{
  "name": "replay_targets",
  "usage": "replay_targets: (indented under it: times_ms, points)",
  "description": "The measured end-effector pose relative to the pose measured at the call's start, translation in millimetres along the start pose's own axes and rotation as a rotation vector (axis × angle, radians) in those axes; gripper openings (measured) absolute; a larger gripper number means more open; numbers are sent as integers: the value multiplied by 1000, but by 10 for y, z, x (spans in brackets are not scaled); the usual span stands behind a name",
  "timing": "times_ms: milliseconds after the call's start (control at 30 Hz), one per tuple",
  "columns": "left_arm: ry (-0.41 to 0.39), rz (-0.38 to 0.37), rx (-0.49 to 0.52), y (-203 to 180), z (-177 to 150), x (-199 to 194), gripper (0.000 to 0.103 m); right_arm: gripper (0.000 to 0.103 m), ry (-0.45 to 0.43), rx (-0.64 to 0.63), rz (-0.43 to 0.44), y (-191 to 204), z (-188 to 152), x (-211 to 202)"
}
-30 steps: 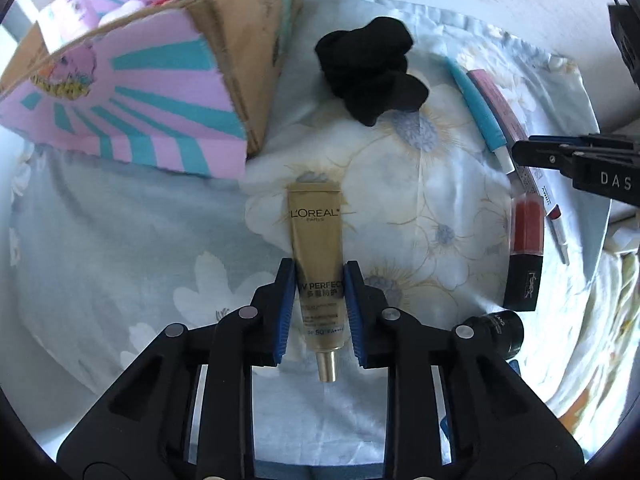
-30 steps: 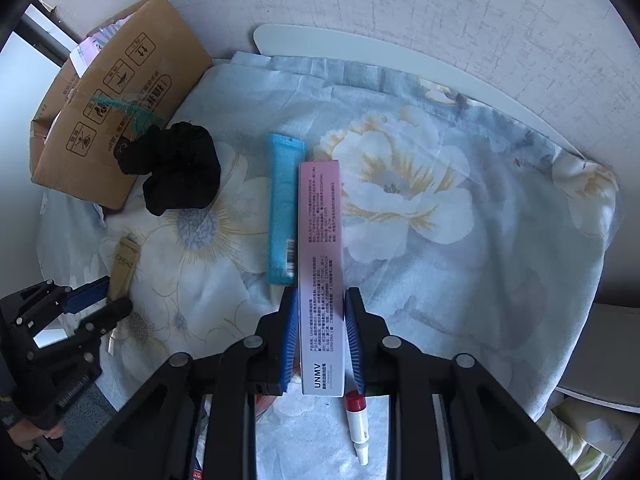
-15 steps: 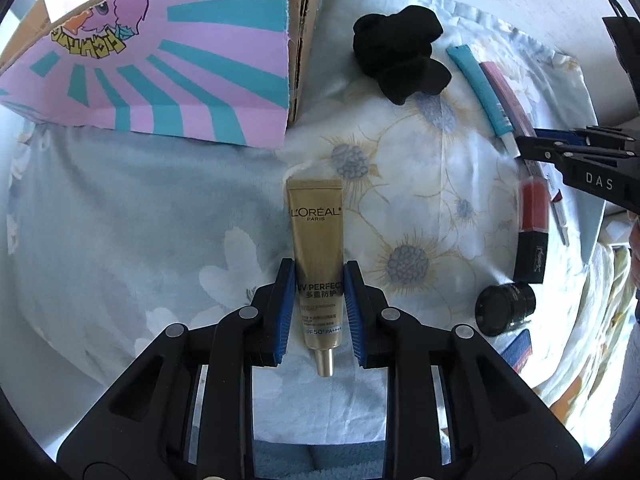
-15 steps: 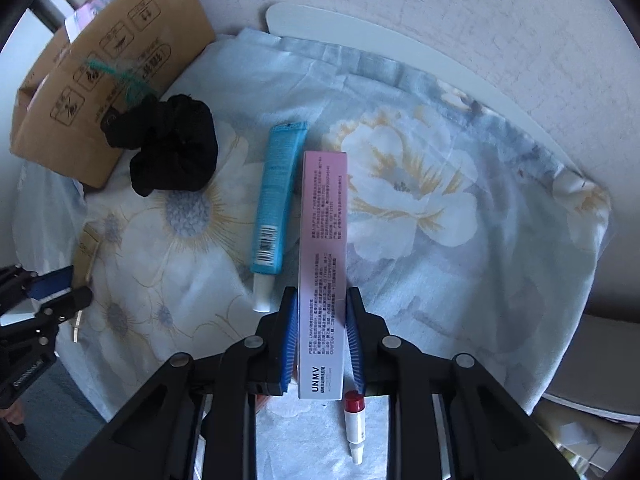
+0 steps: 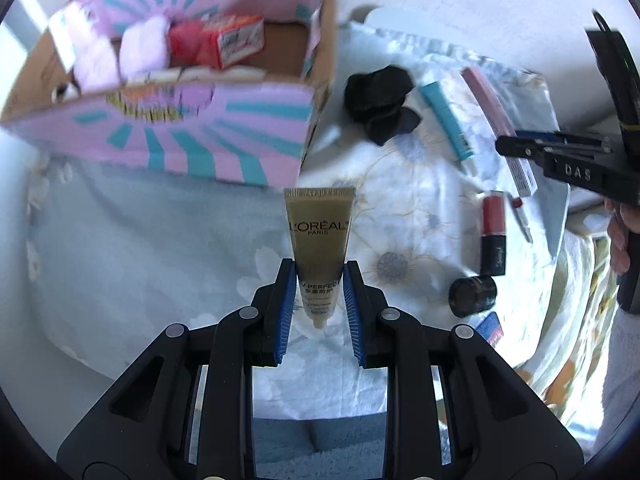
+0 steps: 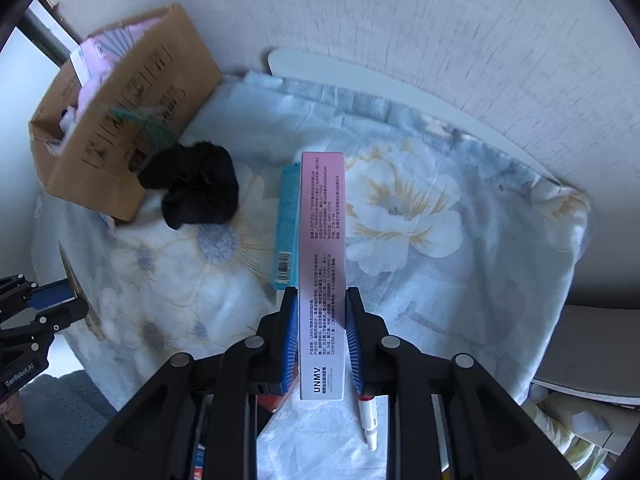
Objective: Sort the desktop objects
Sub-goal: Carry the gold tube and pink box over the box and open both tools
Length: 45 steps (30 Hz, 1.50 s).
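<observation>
So both hands are loaded up here. The left gripper is clamped on a gold L'Oréal cream tube, cap end near the camera, crimped end pointing away, and the tube looks lifted clear of the pale blue floral cloth. The right gripper is clamped on a long pink and white carton, also lying straight along its fingers, above a teal tube lying on the cloth.

What the next move turns on: the open cardboard box with pink and teal striped lining sits far and to the left of the gold tube, its near wall just beyond the tube's crimped end. The tube's long axis points toward the box's right corner. The left hand is clearly nearer; the right has to cross over the black scrunchie to get there.
</observation>
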<state>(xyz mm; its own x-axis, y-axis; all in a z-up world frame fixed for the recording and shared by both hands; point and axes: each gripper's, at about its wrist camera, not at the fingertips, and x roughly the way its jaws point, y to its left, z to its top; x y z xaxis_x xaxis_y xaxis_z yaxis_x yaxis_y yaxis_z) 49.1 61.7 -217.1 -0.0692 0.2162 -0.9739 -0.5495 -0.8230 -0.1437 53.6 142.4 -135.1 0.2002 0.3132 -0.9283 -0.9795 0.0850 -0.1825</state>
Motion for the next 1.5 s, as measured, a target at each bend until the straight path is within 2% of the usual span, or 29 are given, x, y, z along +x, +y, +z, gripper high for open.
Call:
replay_targets:
  times_ms: [233, 367, 467, 700, 867, 1100, 1433, 1500]
  points:
    - [-72, -49, 57, -95, 493, -348, 21, 21, -44, -21, -13, 135, 72, -400]
    - [-132, -75, 50, 31, 716, -616, 21, 21, -77, -41, -10, 307, 382, -667]
    - [-181, -79, 47, 206, 879, -868, 21, 21, -114, -69, -6, 446, 477, -898]
    - [-266, -15, 8, 780, 1374, -1208, 21, 21, -175, -157, 15, 995, 947, -1216]
    - [-267, 21, -44, 1327, 1629, -1247, 22, 21, -175, -212, 45, 1464, 1302, -1192]
    - [-215, 23, -105, 1882, 1764, -1003, 21, 21, -112, -279, 76, 2073, 1675, -806]
    - [-174, -3, -103, 2080, 1788, -777, 22, 21, -27, -276, 70, 2292, 1797, -409]
    - [-187, -67, -85, 2061, 1795, -800, 24, 21, -16, -265, 69, 2294, 1809, -370]
